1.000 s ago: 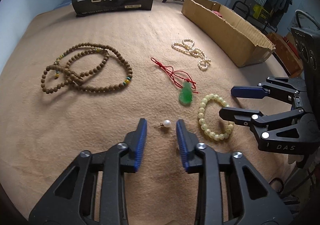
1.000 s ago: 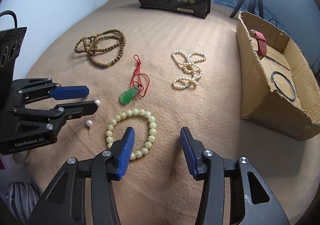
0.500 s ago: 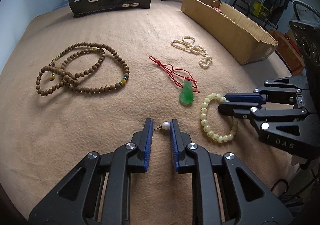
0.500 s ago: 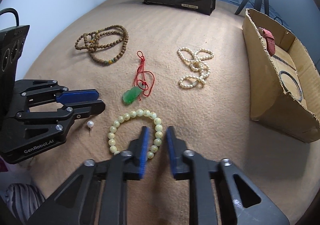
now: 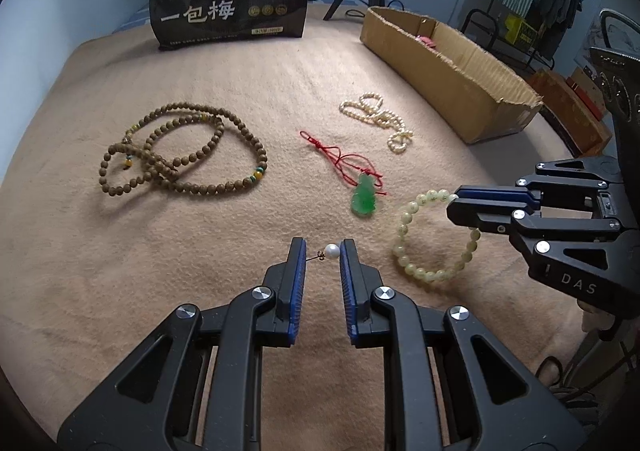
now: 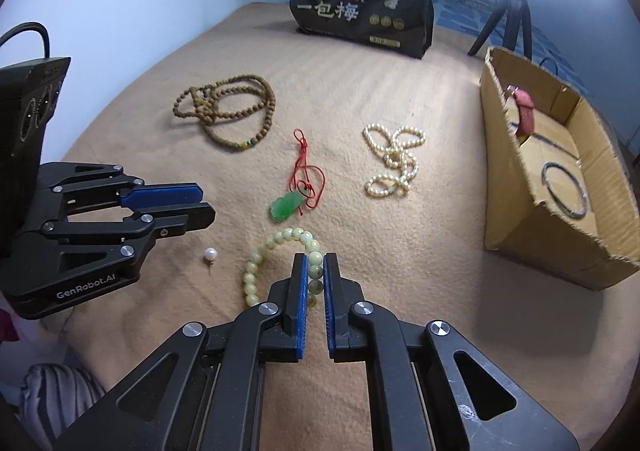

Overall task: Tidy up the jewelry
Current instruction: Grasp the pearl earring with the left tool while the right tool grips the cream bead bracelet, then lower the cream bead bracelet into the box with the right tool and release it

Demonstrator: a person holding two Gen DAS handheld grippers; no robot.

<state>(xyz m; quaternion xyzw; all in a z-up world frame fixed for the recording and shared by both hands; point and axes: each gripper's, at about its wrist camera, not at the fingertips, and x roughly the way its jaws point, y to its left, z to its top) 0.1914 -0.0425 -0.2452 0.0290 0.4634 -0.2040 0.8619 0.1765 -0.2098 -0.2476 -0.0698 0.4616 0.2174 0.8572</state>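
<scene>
Both tongs have just closed: your left gripper (image 5: 322,251) pinches the pearl earring (image 5: 330,251), apparently lifted off the blanket (image 5: 240,63); your right gripper (image 6: 315,269) clamps the pale bead bracelet (image 6: 280,241), ready for boxing.

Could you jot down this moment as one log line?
left gripper: shut on pearl earring | right gripper: shut on pale bead bracelet | cardboard box: waiting

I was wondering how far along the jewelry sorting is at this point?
Done: a metal bangle and a red strap lie in the cardboard box. In hand: the right gripper is shut on the pale bead bracelet; the left gripper frames the pearl stud earring, grip unsure. Left on the blanket: wooden bead necklace, green pendant, pearl strand.
</scene>
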